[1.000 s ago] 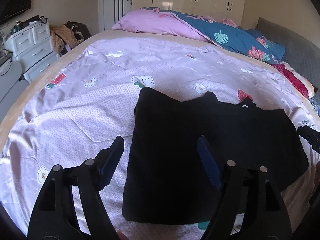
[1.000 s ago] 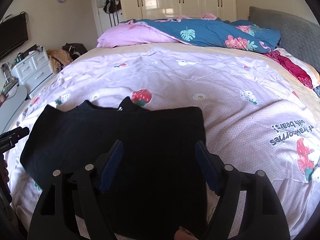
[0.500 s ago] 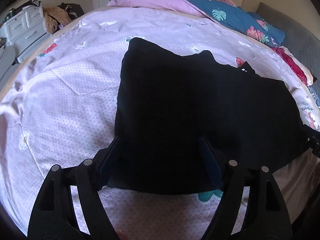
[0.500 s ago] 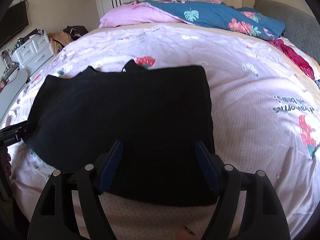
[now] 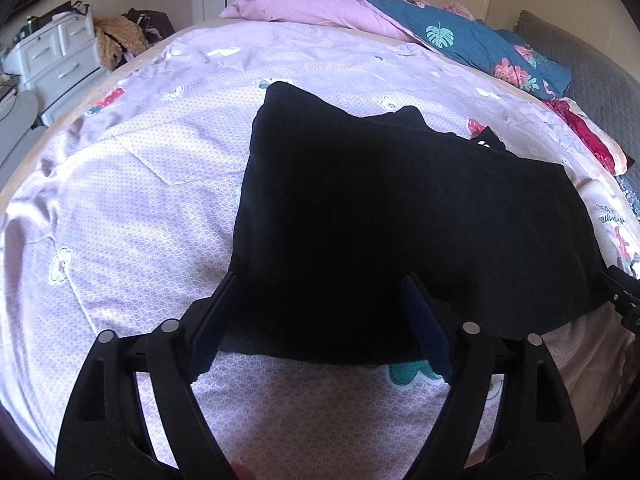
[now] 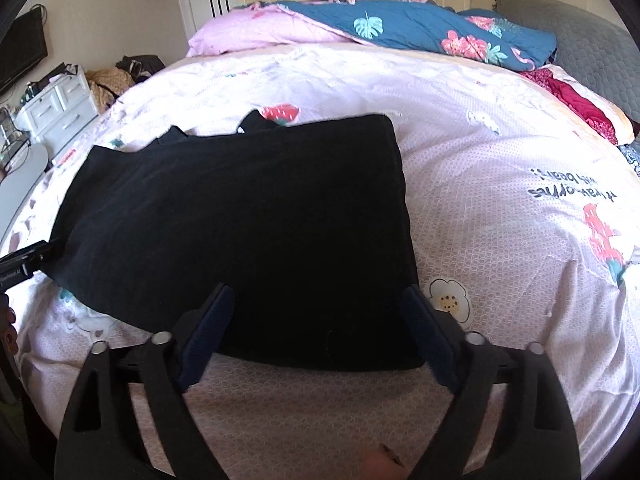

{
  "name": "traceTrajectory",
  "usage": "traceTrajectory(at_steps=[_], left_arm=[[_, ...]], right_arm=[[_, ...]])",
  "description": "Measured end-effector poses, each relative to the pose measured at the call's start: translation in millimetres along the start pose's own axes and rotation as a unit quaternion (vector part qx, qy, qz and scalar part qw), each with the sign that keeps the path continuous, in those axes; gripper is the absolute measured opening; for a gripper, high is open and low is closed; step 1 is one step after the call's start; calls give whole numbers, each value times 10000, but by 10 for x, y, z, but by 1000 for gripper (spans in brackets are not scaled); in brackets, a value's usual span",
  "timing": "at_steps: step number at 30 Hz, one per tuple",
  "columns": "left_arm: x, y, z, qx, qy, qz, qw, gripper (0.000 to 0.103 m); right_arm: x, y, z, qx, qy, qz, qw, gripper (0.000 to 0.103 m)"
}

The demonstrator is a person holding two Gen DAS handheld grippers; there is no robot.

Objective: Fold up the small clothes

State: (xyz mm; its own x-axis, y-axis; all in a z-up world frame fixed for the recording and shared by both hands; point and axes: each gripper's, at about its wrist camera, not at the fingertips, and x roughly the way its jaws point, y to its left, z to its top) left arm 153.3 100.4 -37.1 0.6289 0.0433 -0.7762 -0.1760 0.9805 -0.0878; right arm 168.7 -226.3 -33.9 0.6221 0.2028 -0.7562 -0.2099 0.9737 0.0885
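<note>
A black garment (image 5: 380, 216) lies flat on the lilac printed bedsheet (image 5: 132, 208), folded into a wide rectangle with its collar at the far edge. It also shows in the right wrist view (image 6: 248, 224). My left gripper (image 5: 320, 300) is open, its jaws standing wide over the garment's near left corner. My right gripper (image 6: 318, 312) is open, its jaws straddling the garment's near right corner. Neither holds cloth. The right gripper's tip (image 5: 620, 292) shows at the left view's right edge, and the left gripper's tip (image 6: 24, 260) at the right view's left edge.
A pink pillow (image 5: 312, 4) and a blue floral quilt (image 6: 420, 28) lie at the bed's far end. A red cloth (image 6: 576, 100) lies at the right. A white drawer unit (image 5: 60, 52) stands left of the bed. A grey headboard (image 6: 592, 44) is at the far right.
Both grippers came down and closer to the garment's near edge over the last second, then eased slightly back. The garment has not moved. Both stay open.
</note>
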Motion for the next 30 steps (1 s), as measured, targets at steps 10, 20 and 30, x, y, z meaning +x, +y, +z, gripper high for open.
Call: traceTrajectory(at_steps=[10,20,30], left_arm=[[-219,-16,-86,-82,-180,-34,9998,94],[-269,161,-44,-308,-345,232,9987,94],[-320,517,0,-728,-422,433,9955,94]], right_arm=[[-147,114,-28,-71,-198,-73,9998,98],[-259,549,-15,-513,-376,183,9978,98],[-209,1255,-39,-1304,-390,458,9896,98]])
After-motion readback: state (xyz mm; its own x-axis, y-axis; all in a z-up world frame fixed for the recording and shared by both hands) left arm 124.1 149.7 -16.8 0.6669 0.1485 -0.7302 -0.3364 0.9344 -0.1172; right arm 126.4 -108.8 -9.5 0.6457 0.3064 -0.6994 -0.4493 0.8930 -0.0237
